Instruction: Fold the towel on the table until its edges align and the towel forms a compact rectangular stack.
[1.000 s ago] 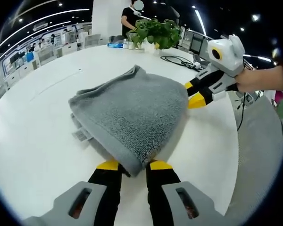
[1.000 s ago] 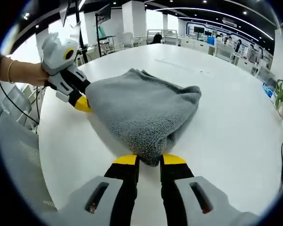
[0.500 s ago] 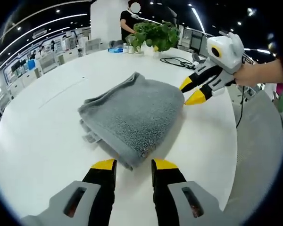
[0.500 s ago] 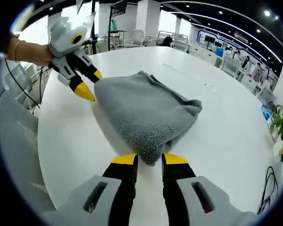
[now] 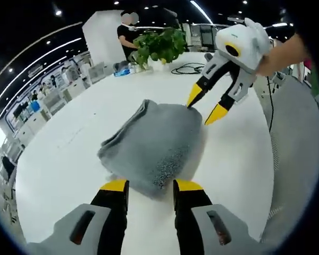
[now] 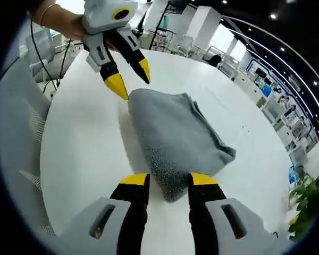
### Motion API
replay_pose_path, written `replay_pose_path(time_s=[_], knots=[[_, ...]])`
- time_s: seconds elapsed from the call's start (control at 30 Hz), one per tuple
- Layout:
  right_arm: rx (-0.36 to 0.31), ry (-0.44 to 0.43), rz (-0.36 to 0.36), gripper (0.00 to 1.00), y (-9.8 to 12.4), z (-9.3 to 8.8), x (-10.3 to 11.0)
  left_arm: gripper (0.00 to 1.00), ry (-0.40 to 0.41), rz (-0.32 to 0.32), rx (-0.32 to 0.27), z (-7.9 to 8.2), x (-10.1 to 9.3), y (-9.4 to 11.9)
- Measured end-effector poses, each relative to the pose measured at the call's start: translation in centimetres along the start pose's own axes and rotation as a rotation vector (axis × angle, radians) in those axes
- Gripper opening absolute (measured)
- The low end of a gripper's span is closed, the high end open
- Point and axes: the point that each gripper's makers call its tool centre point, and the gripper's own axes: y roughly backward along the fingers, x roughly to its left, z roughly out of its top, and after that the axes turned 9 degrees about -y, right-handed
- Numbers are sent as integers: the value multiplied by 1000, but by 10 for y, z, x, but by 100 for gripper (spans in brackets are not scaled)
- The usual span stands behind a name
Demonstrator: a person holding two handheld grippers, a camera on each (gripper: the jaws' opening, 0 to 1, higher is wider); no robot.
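The grey towel (image 5: 154,146) lay folded in a thick bundle on the white table (image 5: 69,175), with bare tabletop around it. In the left gripper view, the left gripper (image 5: 147,187) hung just above the towel's near corner, its yellow-tipped jaws parted and holding nothing. The right gripper (image 5: 206,104) came in from the upper right of that view, held by a hand (image 5: 279,53); its jaws were spread, one tip at the towel's far edge and the other over bare table beside it. The right gripper view showed the same from the other end: the right gripper (image 6: 169,180) stood apart over the towel's (image 6: 175,135) near corner with nothing between its jaws, and the left gripper (image 6: 131,79) pointed down at the far corner with jaws open. A plant (image 5: 159,45) and a black cable (image 5: 189,68) sat at the table's far side, well apart from the towel.
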Motion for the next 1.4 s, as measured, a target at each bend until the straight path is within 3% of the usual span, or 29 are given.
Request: replay_pose_path(time_s=[0.13, 0.43, 0.8, 1.13, 1.17, 1.4], knots=[[22, 49, 9, 32, -6, 0, 2, 33, -104, -33, 42, -4, -8, -12], [62, 102, 36, 32, -22, -7, -3, 28, -134, -53, 85, -13, -6, -35], [29, -69, 70, 28, -39, -7, -19, 23, -50, -69, 63, -19, 7, -50], [55, -114, 51, 29, -42, -6, -21, 23, -18, -59, 68, -16, 9, -48], [52, -115, 52, 30, -39, -5, -20, 25, -10, -53, 65, -16, 9, -46], [-35, -282, 19, 35, -18, 3, -16, 45, 308, 38, -49, -10, 18, -20]])
